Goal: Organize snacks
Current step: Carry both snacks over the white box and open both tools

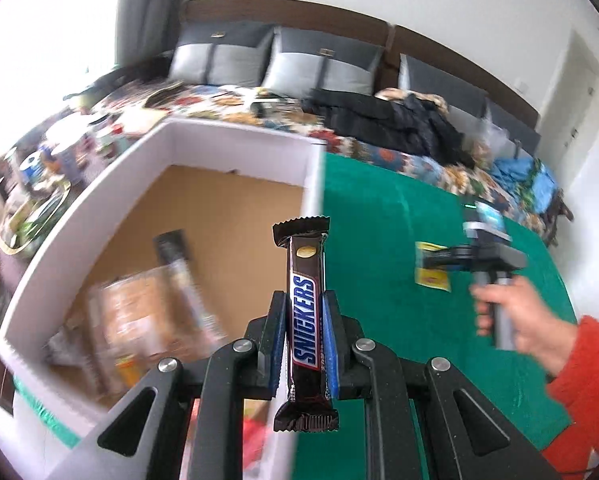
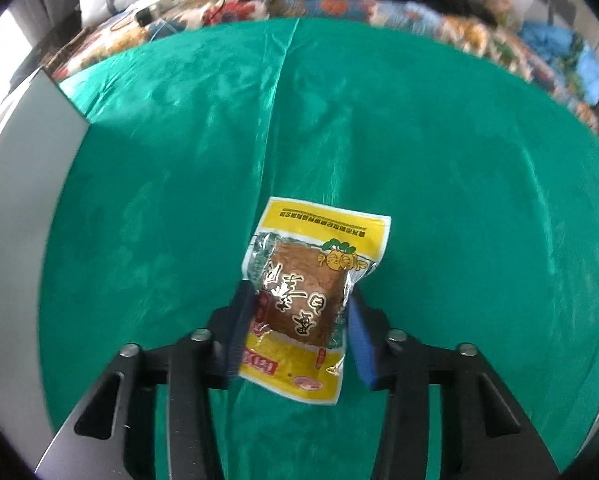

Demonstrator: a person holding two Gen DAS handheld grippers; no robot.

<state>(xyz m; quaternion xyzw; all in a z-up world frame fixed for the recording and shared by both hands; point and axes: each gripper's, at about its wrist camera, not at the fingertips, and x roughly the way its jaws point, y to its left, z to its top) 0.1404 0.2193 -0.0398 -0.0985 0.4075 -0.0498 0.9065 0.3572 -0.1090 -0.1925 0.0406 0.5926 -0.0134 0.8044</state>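
Note:
My left gripper point(image 1: 305, 336) is shut on a brown Snickers bar point(image 1: 305, 320) and holds it upright over the right wall of a white box point(image 1: 235, 136). Blurred snack packets point(image 1: 151, 312) lie on the box's brown floor. My right gripper point(image 2: 297, 320) has its blue pads on both sides of a yellow snack pouch point(image 2: 307, 296) that lies on the green cloth point(image 2: 419, 160). The pads touch the pouch's edges. In the left wrist view the right gripper point(image 1: 431, 262) sits over the same pouch point(image 1: 433, 280), held by a hand in an orange sleeve.
The white box's wall point(image 2: 15, 200) stands at the left of the right wrist view. A bed with patterned cover, grey pillows point(image 1: 319, 64) and black clothes point(image 1: 399, 120) lies behind the table. A cluttered side table point(image 1: 31, 184) is at far left.

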